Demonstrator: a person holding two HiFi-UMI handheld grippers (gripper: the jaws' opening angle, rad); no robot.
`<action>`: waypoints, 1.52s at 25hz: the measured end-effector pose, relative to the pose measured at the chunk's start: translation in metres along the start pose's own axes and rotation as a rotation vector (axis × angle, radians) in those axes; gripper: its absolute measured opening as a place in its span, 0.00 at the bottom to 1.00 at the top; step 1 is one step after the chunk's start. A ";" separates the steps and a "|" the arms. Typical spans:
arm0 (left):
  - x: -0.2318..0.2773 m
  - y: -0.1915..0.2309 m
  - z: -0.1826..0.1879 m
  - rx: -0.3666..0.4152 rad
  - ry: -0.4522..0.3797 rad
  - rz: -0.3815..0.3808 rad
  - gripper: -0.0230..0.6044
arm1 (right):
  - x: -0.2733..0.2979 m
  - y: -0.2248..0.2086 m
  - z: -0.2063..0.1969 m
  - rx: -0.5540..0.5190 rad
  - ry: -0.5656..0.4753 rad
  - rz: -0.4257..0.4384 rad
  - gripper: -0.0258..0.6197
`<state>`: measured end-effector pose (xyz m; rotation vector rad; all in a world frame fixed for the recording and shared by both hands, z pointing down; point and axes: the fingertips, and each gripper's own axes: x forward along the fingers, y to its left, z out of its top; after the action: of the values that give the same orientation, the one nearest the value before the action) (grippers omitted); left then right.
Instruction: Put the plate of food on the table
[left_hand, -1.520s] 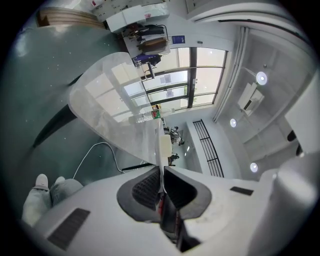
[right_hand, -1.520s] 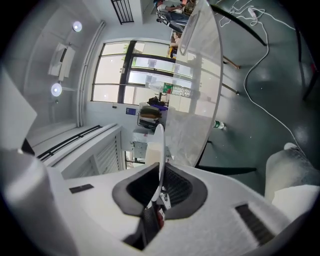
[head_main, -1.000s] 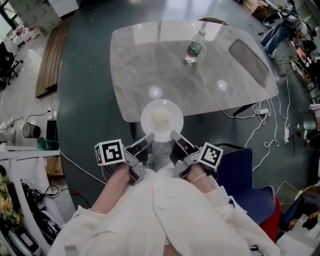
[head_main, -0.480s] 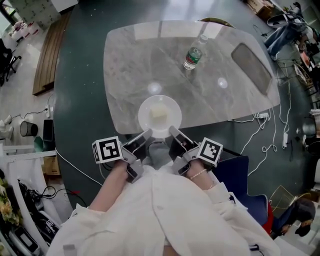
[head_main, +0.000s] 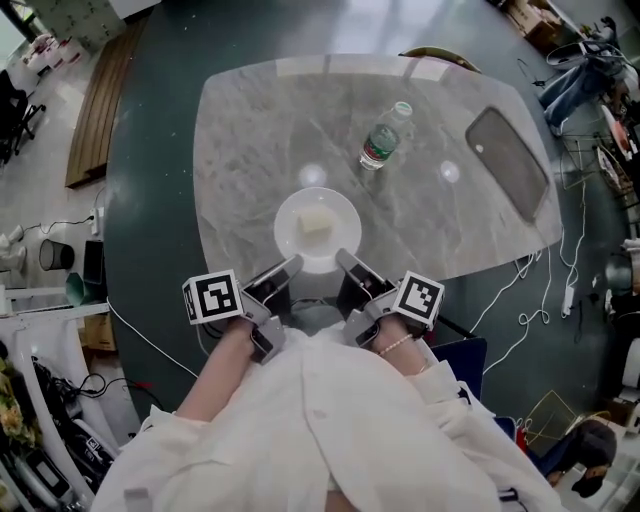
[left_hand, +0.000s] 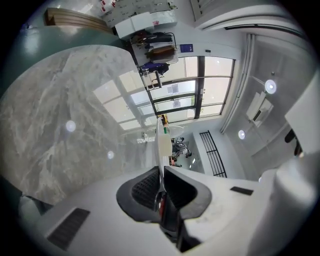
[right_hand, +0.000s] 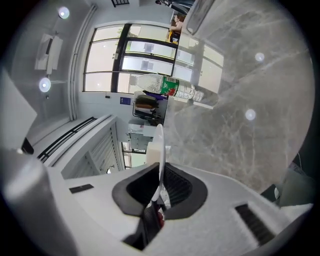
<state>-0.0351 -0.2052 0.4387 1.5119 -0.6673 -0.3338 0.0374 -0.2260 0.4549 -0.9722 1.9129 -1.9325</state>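
Note:
A white round plate (head_main: 317, 229) carrying a pale block of food (head_main: 316, 226) hangs over the near edge of the grey marble table (head_main: 250, 140). My left gripper (head_main: 289, 268) is shut on the plate's near-left rim and my right gripper (head_main: 343, 262) is shut on its near-right rim. In the left gripper view the plate (left_hand: 163, 142) shows edge-on between the dark jaw pads. The right gripper view shows the plate's rim (right_hand: 160, 150) pinched the same way, with the food (right_hand: 153, 148) beside it.
A clear water bottle (head_main: 384, 136) with a green label lies on the table beyond the plate, also seen as the bottle (right_hand: 177, 90) in the right gripper view. A dark oval patch (head_main: 507, 160) marks the table's right end. Cables (head_main: 535, 300) trail over the floor at right.
The plate, held by both grippers, has travelled forward from the table's edge to over the tabletop. The table and bottle sit lower and closer in the head view.

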 end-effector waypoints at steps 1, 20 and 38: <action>0.004 -0.001 0.004 -0.003 -0.008 0.007 0.08 | 0.003 0.000 0.006 0.003 0.008 0.001 0.06; 0.042 0.008 0.048 -0.014 -0.095 0.043 0.08 | 0.050 -0.006 0.053 0.014 0.130 0.014 0.06; 0.042 0.019 0.061 -0.004 0.026 0.094 0.08 | 0.059 -0.015 0.050 0.090 0.090 -0.038 0.06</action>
<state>-0.0421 -0.2781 0.4616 1.4736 -0.7139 -0.2435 0.0285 -0.2996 0.4810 -0.9178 1.8492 -2.0976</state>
